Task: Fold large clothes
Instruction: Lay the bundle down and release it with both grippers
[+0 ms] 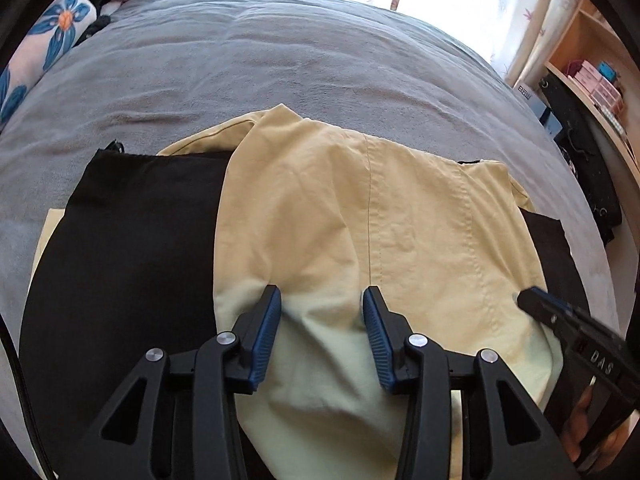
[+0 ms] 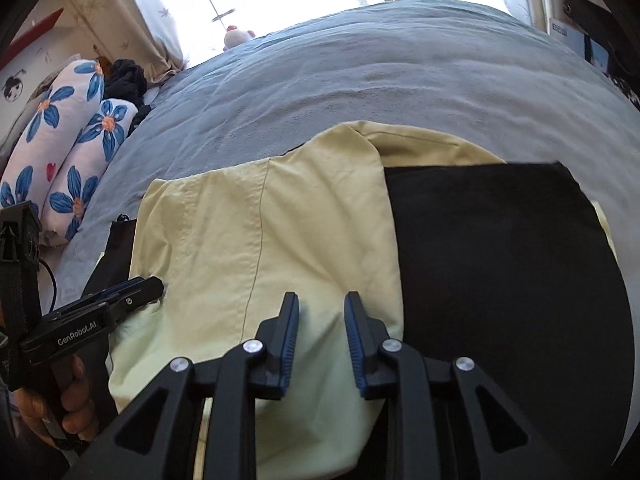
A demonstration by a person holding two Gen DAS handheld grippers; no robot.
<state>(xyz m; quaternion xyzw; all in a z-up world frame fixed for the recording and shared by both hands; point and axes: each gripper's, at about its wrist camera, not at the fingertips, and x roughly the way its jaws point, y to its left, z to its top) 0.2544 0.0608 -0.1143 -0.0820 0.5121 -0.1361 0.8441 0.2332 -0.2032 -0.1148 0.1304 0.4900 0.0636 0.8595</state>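
A pale yellow garment with a black lining [image 1: 360, 216] lies partly folded on the grey bed [image 1: 240, 72]; it also shows in the right wrist view [image 2: 256, 232]. Its black lining [image 1: 132, 240] is exposed on the left in the left wrist view and on the right in the right wrist view [image 2: 500, 264]. My left gripper [image 1: 322, 300] is open just above the yellow fabric's near edge, holding nothing; it also shows in the right wrist view [image 2: 148, 288]. My right gripper [image 2: 322, 302] is open over the same fabric, empty; its tip shows in the left wrist view [image 1: 528, 298].
Floral pillows [image 2: 68, 152] and a dark clothes pile [image 2: 126, 78] lie at the bed's far left. A plush toy [image 2: 236, 36] sits by the bright window. Shelves with boxes [image 1: 592, 80] stand to the right of the bed.
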